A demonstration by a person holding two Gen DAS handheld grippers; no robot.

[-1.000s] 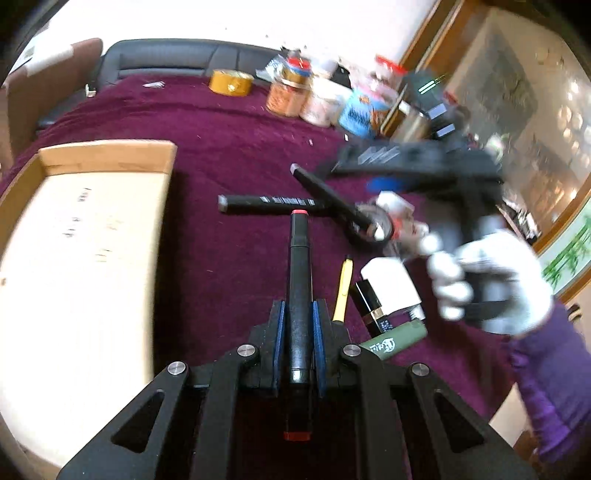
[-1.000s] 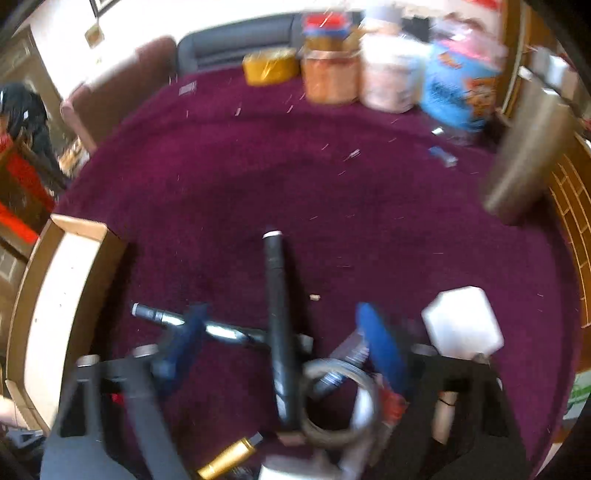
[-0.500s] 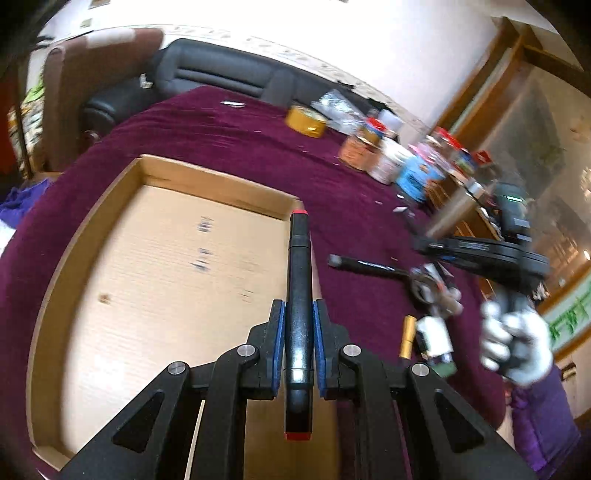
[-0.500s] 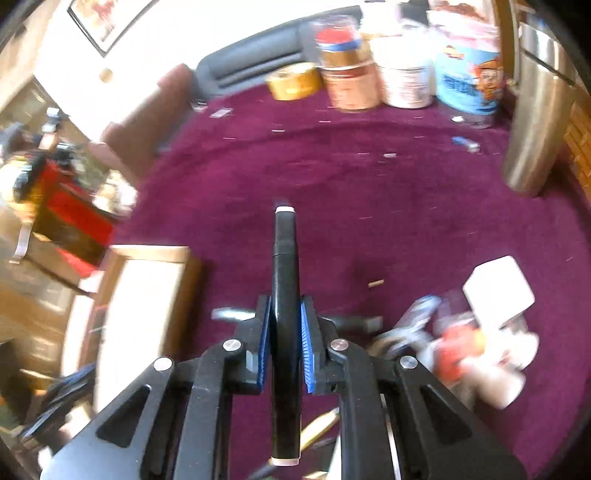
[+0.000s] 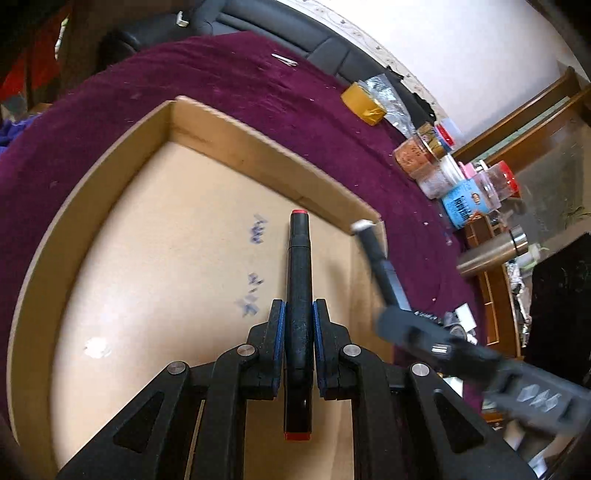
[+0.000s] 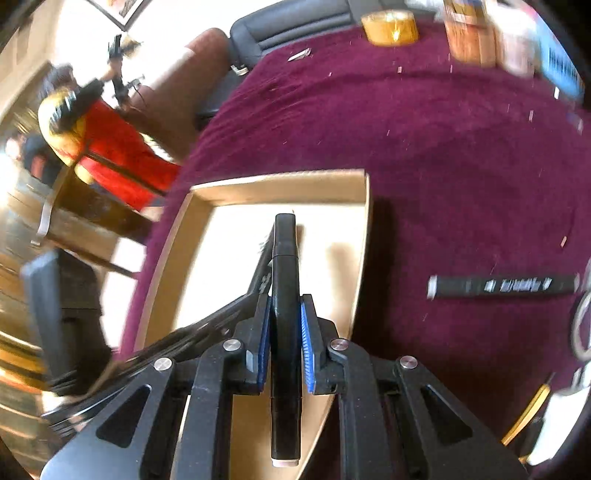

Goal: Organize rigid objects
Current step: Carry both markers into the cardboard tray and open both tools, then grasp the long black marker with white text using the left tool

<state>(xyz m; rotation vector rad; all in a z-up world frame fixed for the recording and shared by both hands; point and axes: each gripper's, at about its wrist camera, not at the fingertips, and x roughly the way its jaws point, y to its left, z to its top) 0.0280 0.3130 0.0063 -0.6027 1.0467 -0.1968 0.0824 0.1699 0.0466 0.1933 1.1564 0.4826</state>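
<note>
My left gripper (image 5: 298,328) is shut on a black marker with red ends (image 5: 299,266), held above the floor of a shallow cardboard box (image 5: 258,147). My right gripper (image 6: 283,325) is shut on a black marker with white ends (image 6: 284,258), hanging over the same cardboard box (image 6: 364,229) near its right wall. In the left wrist view the right gripper (image 5: 397,326) comes in blurred from the right, its white-tipped marker (image 5: 376,251) crossing the box's corner. Another black marker (image 6: 502,286) lies on the purple cloth (image 6: 443,147) to the right of the box.
Jars and tubs (image 5: 454,173), a roll of yellow tape (image 5: 364,101) and a steel flask (image 5: 491,251) stand along the table's far side. Small items, a gold tube (image 6: 524,417) among them, lie at the right edge. A black sofa (image 5: 280,33) stands behind the table.
Both grippers have swung left from the pile of small items to above the cardboard box. The right gripper closed on the white-ended marker and carried it along; the left kept its red-ended marker.
</note>
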